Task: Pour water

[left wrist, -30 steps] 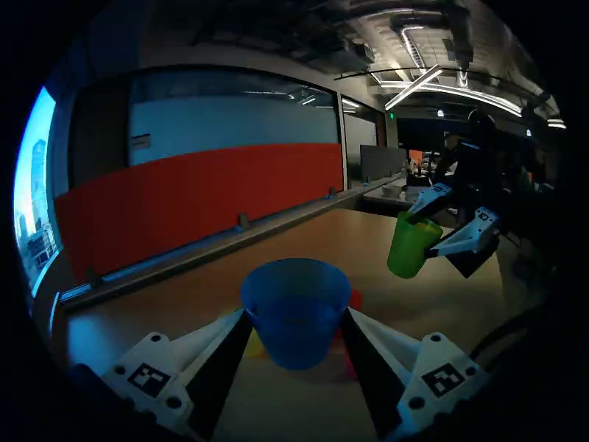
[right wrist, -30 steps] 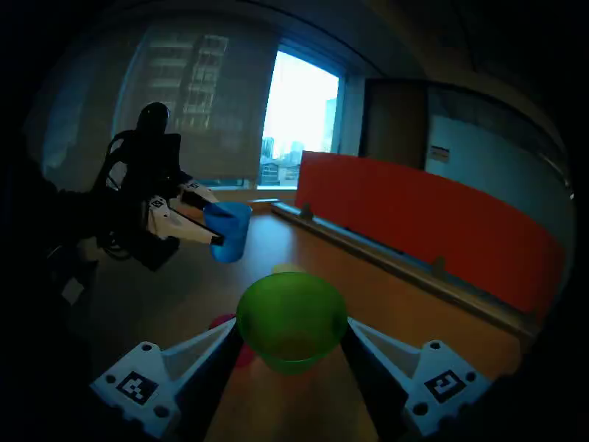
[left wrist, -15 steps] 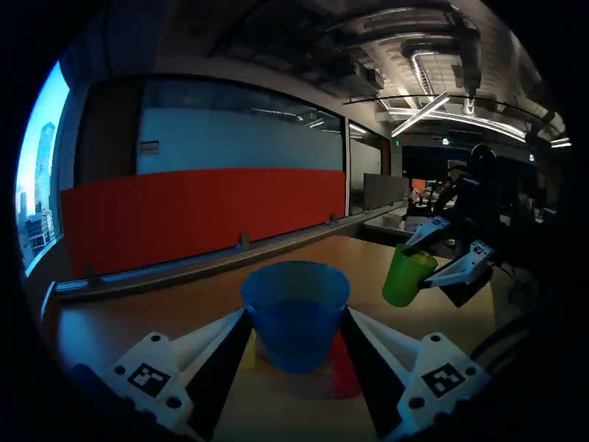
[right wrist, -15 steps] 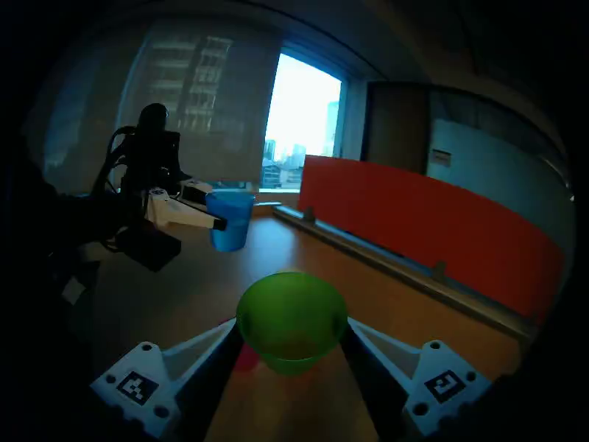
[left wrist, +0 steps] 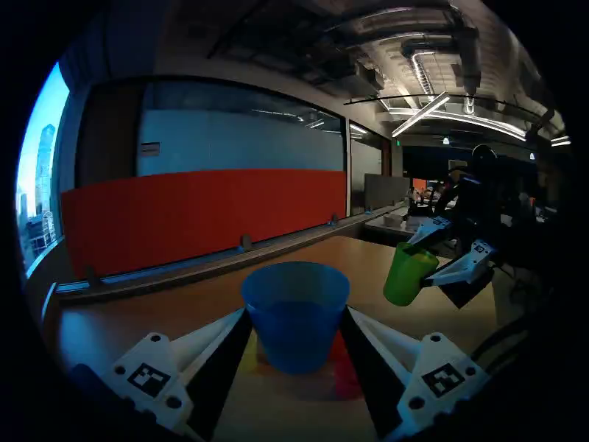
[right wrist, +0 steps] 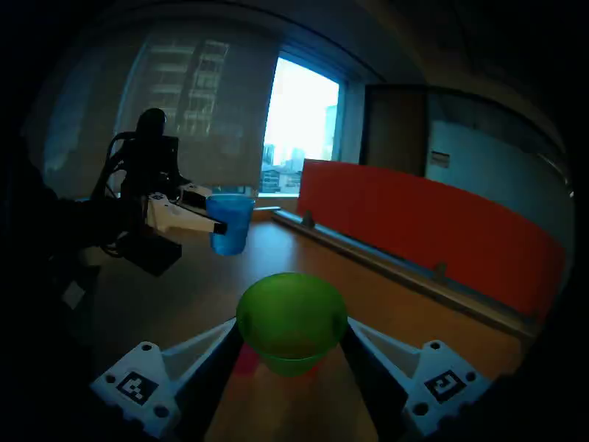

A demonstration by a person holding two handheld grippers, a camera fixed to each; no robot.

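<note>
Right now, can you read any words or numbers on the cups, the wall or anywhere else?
No words or numbers can be read here.
White wall sign above the red panel: too small and blurred to read.
Square markers beside the blue cup: black-and-white patterns, not letters.
Blue cup and green cup: no writing seen.

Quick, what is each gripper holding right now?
Left gripper: closed on the blue cup.
Right gripper: closed on the green cup.
</note>
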